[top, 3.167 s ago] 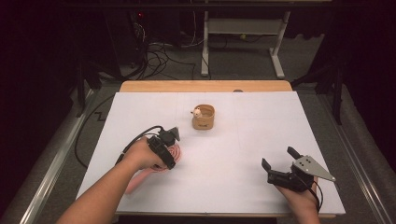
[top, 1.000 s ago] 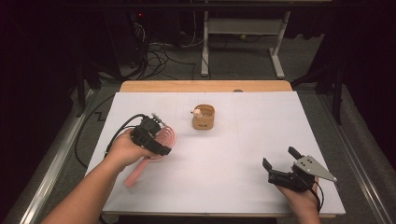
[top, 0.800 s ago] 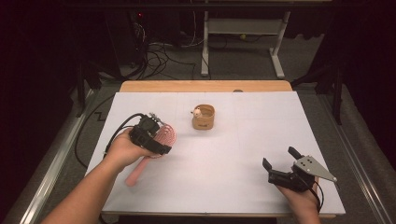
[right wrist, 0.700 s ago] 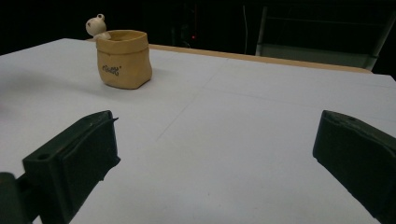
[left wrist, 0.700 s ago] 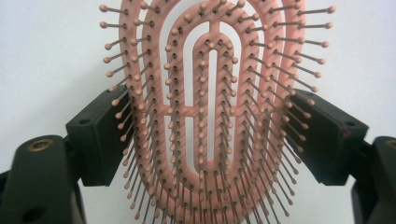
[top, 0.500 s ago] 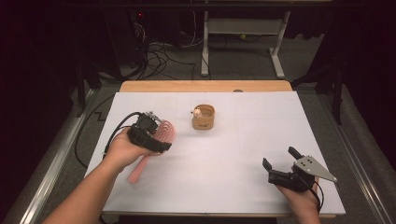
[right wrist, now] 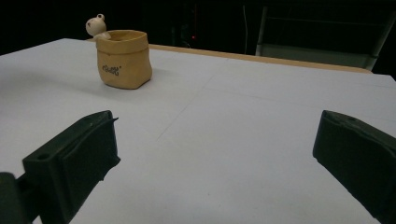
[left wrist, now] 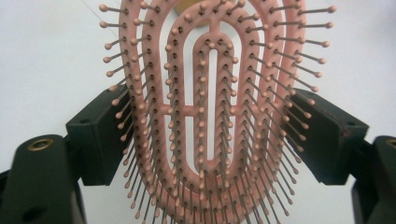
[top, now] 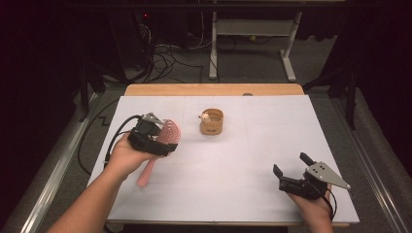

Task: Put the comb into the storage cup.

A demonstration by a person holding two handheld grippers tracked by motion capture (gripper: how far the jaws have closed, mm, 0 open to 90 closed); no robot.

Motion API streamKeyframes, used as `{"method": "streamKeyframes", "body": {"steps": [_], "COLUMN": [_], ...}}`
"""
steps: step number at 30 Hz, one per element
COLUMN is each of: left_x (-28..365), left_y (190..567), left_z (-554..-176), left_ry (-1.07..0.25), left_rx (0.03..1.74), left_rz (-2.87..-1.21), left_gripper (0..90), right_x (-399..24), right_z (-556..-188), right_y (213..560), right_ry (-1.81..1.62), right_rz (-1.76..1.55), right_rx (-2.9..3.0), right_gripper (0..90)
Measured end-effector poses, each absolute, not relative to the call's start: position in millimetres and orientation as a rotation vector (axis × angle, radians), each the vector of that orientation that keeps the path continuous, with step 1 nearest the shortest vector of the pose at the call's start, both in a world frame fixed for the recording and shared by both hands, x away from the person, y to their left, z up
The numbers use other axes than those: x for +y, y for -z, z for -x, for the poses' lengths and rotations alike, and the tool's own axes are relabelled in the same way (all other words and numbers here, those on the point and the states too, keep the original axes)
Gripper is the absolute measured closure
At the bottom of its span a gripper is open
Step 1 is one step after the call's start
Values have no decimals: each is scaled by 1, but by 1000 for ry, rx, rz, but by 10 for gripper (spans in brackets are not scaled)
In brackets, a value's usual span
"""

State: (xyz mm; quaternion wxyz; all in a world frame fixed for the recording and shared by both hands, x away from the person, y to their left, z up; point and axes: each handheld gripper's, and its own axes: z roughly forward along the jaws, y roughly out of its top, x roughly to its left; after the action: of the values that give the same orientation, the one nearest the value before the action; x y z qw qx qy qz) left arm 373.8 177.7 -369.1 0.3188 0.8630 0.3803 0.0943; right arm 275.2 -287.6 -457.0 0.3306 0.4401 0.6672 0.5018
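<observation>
Pink hairbrush (left wrist: 210,107), pinched by the left gripper (top: 154,138), should stay clamped while moving right toward the pot (top: 212,122); right gripper (top: 291,171) rests spread.

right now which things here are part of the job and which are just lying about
In the job:
- pink plastic paddle hairbrush, clamped at its head by the left gripper
- tan sack-shaped pot with a small bear figure, the likely place for it

Lying about:
- right gripper, open, resting on the white table
- black cables on the floor
- white metal frame
</observation>
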Motion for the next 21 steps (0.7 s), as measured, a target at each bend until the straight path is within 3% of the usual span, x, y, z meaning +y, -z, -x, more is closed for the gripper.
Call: {"method": "streamKeyframes", "body": {"steps": [21], "left_x": [193], "left_y": [370], "left_z": [-364], "left_ry": [-361], "left_rx": [963], "left_rz": [-2067], "left_gripper": [201], "right_x": [-287], "right_z": [-275], "right_y": [457], "right_ry": [-1312], "right_rz": [-1151], "right_rx": [1745], "right_gripper": [6]}}
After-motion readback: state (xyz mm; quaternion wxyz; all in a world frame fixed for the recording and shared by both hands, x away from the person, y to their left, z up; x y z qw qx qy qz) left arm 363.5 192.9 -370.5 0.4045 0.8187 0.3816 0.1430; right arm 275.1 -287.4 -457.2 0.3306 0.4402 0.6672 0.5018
